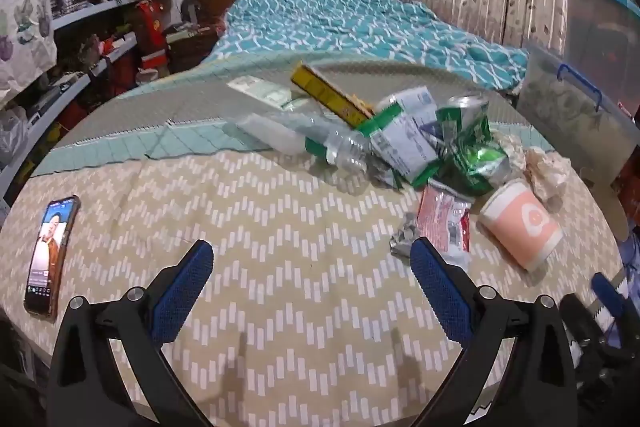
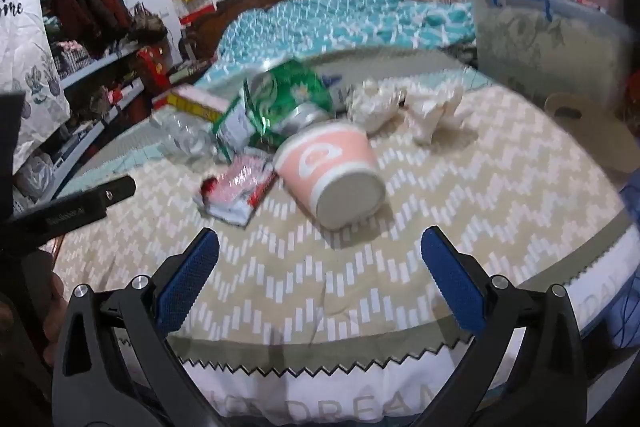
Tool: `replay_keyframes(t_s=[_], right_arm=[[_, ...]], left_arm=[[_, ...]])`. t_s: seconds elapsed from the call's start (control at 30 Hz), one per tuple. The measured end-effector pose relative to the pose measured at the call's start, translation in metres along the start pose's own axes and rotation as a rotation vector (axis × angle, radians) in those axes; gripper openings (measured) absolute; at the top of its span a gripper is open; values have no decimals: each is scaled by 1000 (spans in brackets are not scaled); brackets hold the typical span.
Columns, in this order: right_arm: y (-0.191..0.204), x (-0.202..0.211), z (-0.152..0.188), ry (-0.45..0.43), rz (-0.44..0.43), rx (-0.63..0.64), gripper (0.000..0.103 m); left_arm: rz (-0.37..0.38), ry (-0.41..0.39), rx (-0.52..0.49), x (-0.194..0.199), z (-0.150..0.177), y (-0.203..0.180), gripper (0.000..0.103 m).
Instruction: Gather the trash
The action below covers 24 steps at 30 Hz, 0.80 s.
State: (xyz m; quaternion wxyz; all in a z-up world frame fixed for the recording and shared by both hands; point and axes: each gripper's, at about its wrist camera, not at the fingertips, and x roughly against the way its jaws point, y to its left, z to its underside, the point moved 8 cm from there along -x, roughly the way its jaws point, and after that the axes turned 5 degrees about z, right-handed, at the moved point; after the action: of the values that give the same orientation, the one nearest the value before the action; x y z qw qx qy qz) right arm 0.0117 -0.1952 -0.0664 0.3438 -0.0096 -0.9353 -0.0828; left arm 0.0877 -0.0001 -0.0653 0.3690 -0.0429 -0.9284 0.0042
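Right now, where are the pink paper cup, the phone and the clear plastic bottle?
pink paper cup (image 2: 332, 163): right wrist view, on its pink side wall.
phone (image 1: 48, 255): left wrist view, middle of its lit screen.
clear plastic bottle (image 1: 344, 151): left wrist view, on its crumpled clear body.

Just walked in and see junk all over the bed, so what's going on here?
A person is holding a two-finger gripper in each hand over a pile of trash on the bed. Both the left gripper and the right gripper are open and hold nothing. The pink cup lies on its side just ahead of the right gripper, with a red wrapper beside it. Behind them sit a crushed green can, a plastic bottle, a yellow box and crumpled tissues. A phone lies apart, at the left. Nothing is picked up yet.
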Motion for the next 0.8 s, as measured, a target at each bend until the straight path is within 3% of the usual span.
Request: replay_keyframes(t_s=[0.13, 0.27, 0.47, 0.8], right_arm=[[-7, 17, -19, -77, 0, -33, 100], [-13, 32, -27, -120, -13, -72, 100], [-4, 34, -13, -87, -57, -85, 100], [9, 48, 0, -91, -87, -63, 100]], left_arm=[[-25, -41, -23, 9, -6, -2, 94], [11, -95, 0, 23, -12, -2, 86], [-6, -214, 20, 48, -23, 3, 87], [-59, -296, 8, 77, -25, 5, 87]])
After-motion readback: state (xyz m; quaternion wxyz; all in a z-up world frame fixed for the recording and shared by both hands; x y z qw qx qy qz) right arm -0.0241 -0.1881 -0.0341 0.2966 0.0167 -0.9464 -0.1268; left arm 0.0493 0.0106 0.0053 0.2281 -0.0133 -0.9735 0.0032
